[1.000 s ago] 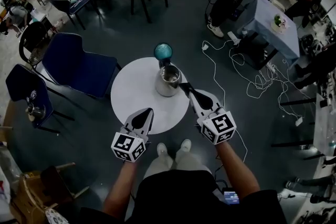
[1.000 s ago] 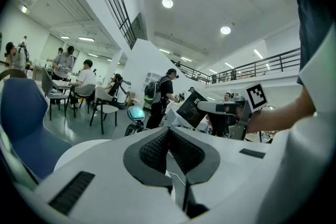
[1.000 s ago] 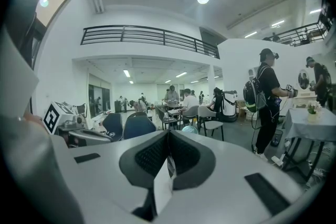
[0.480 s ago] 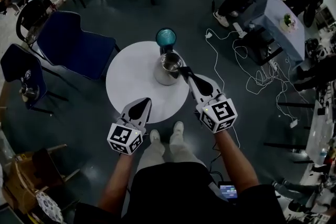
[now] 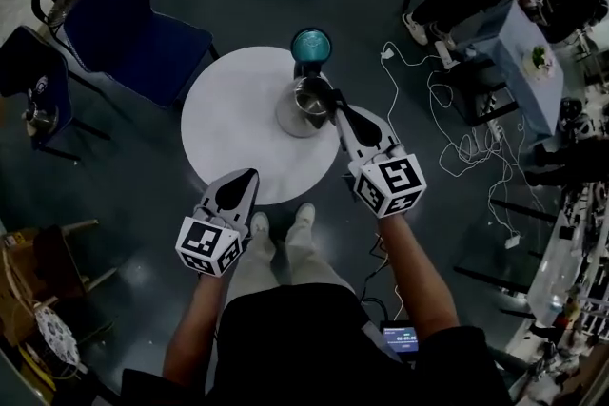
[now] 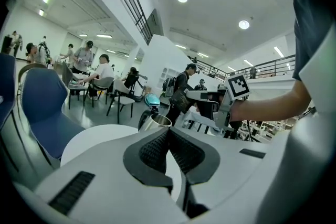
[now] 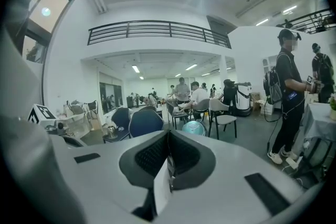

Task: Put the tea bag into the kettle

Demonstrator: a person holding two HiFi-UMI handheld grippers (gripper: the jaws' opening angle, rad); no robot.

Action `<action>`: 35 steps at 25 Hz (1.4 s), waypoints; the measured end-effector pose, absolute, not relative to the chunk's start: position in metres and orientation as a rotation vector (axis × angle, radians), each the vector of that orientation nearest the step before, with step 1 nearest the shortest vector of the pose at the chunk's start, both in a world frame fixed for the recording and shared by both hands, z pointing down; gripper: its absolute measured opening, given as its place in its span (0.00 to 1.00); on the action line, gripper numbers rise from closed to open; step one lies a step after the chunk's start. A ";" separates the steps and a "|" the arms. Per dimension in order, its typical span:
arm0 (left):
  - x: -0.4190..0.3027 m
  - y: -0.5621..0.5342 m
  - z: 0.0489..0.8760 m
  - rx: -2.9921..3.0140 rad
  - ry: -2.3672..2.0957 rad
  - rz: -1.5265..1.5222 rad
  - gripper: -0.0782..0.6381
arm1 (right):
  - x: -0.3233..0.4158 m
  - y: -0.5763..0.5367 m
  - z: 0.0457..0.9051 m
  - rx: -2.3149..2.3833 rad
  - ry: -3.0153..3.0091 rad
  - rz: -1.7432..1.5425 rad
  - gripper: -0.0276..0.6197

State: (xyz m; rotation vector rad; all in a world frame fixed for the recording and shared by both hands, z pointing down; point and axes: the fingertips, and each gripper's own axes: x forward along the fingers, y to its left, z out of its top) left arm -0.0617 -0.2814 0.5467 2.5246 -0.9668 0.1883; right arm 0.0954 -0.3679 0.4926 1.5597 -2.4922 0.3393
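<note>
seated person at a round white table (image 5: 228, 143) works two hand-held grippers above an open steel kettle (image 5: 304, 106). right gripper (image 5: 332, 96), arm reaching forward, has its tip at the kettle's near rim on the right side. in the right gripper view its jaws are pressed together on a white paper slip of the tea bag (image 7: 162, 185), which stands upright between the dark ribbed pads (image 7: 152, 155); whether any part of the bag hangs inside the kettle cannot be told from the head view. left gripper (image 5: 248, 175) hangs over the table's near edge, well apart from the kettle, with its jaws closed against each other and nothing between them, as the left gripper view shows. a teal lid (image 5: 311, 44) stands up at the kettle's far side; it also shows just past the right gripper's tips in that gripper's own view. the kettle sits on the right part of the tabletop. blue chairs (image 5: 133, 31) stand on the dark floor to the left, white cables (image 5: 447, 114) trail across it to the right, and the person's pale shoes (image 5: 285, 228) show below the table's edge.
</note>
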 end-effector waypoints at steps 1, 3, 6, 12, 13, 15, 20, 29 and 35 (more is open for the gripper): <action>-0.063 -0.281 0.548 2.515 -0.981 0.187 0.13 | 0.095 -0.371 0.495 1.549 -2.495 0.343 0.07; -0.066 -0.279 0.551 2.496 -1.009 0.182 0.13 | 0.093 -0.378 0.502 1.525 -2.499 0.352 0.07; -0.071 -0.279 0.556 2.462 -1.051 0.171 0.13 | 0.090 -0.388 0.513 1.485 -2.506 0.357 0.07; -0.073 -0.282 0.565 2.430 -1.091 0.148 0.13 | 0.082 -0.410 0.543 1.422 -2.500 0.371 0.07; -0.072 -0.283 0.565 2.432 -1.095 0.146 0.13 | 0.082 -0.413 0.549 1.416 -2.495 0.372 0.07; -0.070 -0.285 0.568 2.436 -1.100 0.146 0.13 | 0.083 -0.418 0.559 1.412 -2.485 0.375 0.07; -0.065 -0.290 0.571 2.444 -1.111 0.154 0.13 | 0.089 -0.426 0.577 1.435 -2.468 0.413 0.07; -0.046 -0.313 0.579 2.520 -1.068 0.185 0.13 | 0.088 -0.431 0.607 1.396 -2.445 0.428 0.07; -0.041 -0.330 0.590 2.552 -1.060 0.209 0.13 | 0.095 -0.438 0.624 1.413 -2.420 0.431 0.07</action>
